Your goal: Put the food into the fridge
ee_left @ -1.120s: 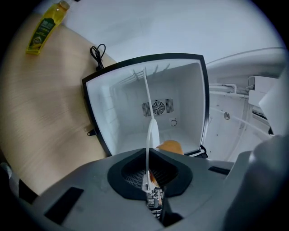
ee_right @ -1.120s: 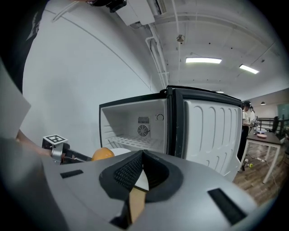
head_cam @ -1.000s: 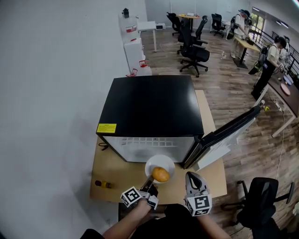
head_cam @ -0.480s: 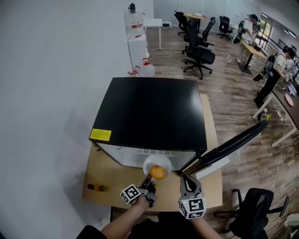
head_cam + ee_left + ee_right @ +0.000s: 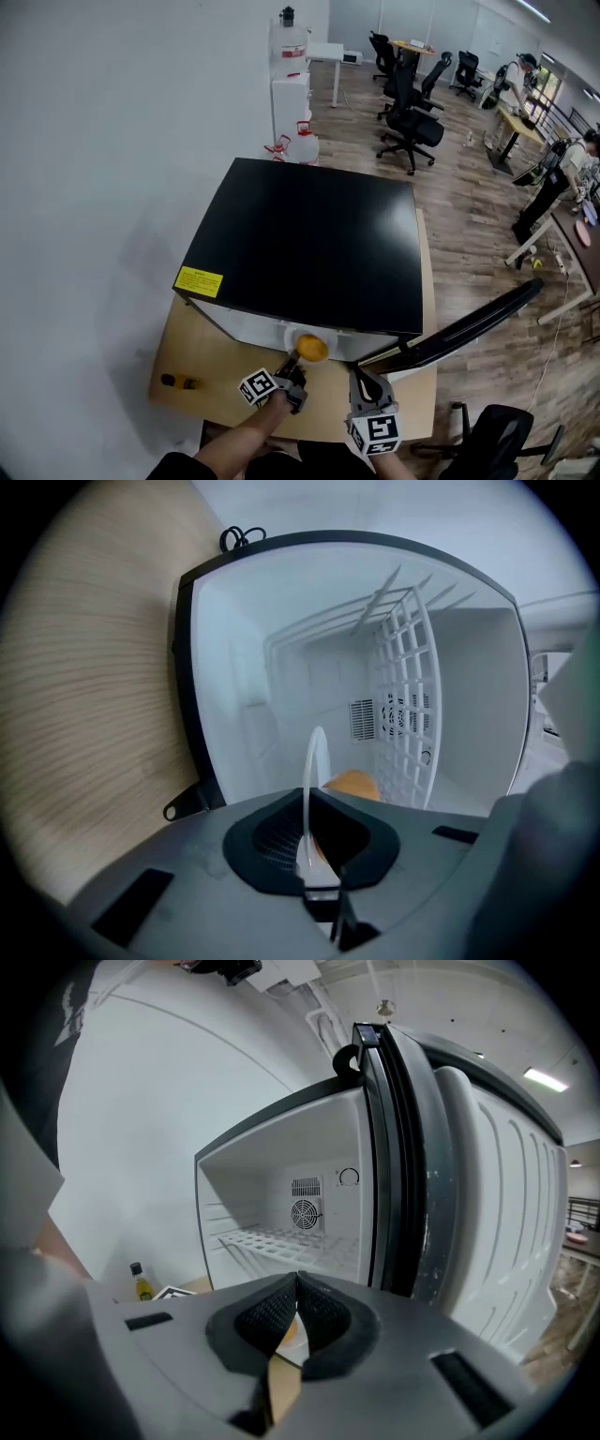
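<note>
A white plate [image 5: 298,339] carrying an orange piece of food [image 5: 312,349] is at the mouth of the open fridge [image 5: 309,244], partly under its black top. My left gripper [image 5: 292,364] is shut on the plate's near rim. In the left gripper view the plate's thin rim [image 5: 313,771] stands edge-on between the closed jaws of the left gripper [image 5: 309,803], with the food [image 5: 352,783] beyond and the white fridge interior [image 5: 309,682] ahead. My right gripper [image 5: 358,372] hovers beside it, shut and empty; the right gripper [image 5: 297,1283] faces the fridge's wire shelf [image 5: 281,1239].
The fridge door [image 5: 478,323] swings open to the right, filling the right of the right gripper view as the door [image 5: 450,1185]. A small bottle [image 5: 178,382] stands on the wooden table [image 5: 206,361] at the left. Office chairs and people are far behind.
The plate with the food has moved forward from in front of the fridge into its opening, with both grippers following. The head camera has tilted, showing more of the fridge top.
</note>
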Tool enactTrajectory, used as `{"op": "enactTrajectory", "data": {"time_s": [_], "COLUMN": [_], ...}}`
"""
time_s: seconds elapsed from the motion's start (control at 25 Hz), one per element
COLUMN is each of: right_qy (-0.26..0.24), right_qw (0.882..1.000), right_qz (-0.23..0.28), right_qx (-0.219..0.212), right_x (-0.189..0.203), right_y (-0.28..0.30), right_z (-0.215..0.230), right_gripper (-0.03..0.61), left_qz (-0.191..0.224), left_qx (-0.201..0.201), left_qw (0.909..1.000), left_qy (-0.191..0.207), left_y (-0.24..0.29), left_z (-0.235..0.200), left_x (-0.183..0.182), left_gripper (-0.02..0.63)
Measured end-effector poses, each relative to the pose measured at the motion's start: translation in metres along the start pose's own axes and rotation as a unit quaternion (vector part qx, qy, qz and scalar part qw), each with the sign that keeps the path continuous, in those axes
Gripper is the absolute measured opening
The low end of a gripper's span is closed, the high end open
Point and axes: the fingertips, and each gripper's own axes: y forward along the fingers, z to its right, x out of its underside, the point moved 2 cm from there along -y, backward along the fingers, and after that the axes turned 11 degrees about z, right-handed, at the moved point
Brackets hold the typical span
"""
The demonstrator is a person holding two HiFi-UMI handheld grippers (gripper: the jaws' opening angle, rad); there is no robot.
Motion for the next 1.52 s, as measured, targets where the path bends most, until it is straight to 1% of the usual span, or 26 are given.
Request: {"op": "enactTrajectory", "data": {"time_s": [0.08,0.2,0.48,0.6,0.76,1.0,1.16,1.28,1.52], "right_qy": [0.007,-0.006,-0.010,-0.011,-0.008,0.001,0.002,0.008,0.008], "right_qw": [1.000,1.000,1.000,1.000,1.000,1.000,1.000,1.000,1.000], "right_qz": [-0.002,-0.002,0.006,0.007,0.005,0.003,-0.001,-0.003,-0.002], "right_qx": [0.003,0.007,0.013,0.009,0.012,0.012,0.009,0.007,0.001], "right_x": [0.001,0.003,-0.003,-0.005,-0.002,0.002,0.005,0.008,0.008], "right_y": [0.002,0.004,0.012,0.016,0.017,0.019,0.020,0.020,0.021], "right_z": [0.002,0.005,0.010,0.006,0.007,0.004,0.001,-0.001,-0.009], "right_gripper": [0.060,0.060,0.060,0.060,0.060,0.060,0.060,0.060,0.060], "left_qz": [0.000,-0.012,-0.027,-0.024,-0.027,-0.030,-0.020,-0.010,-0.006], "left_qx": [-0.002,-0.011,-0.020,-0.030,-0.037,-0.039,-0.044,-0.058,-0.109], "left_qw": [1.0000,0.9997,0.9993,0.9992,0.9987,0.9986,0.9987,0.9982,0.9939], "left_qy": [0.004,0.020,0.014,0.010,0.024,0.019,0.014,0.008,0.016], "left_y": [0.008,0.017,0.034,0.036,0.043,0.054,0.060,0.064,0.066], "left_z": [-0.004,-0.012,-0.021,-0.025,-0.027,-0.025,-0.024,-0.024,-0.028], "left_x": [0.000,0.007,0.026,0.026,0.028,0.032,0.030,0.032,0.031], "left_gripper": [0.020,0.020,0.020,0.020,0.020,0.020,0.020,0.020,0.020]}}
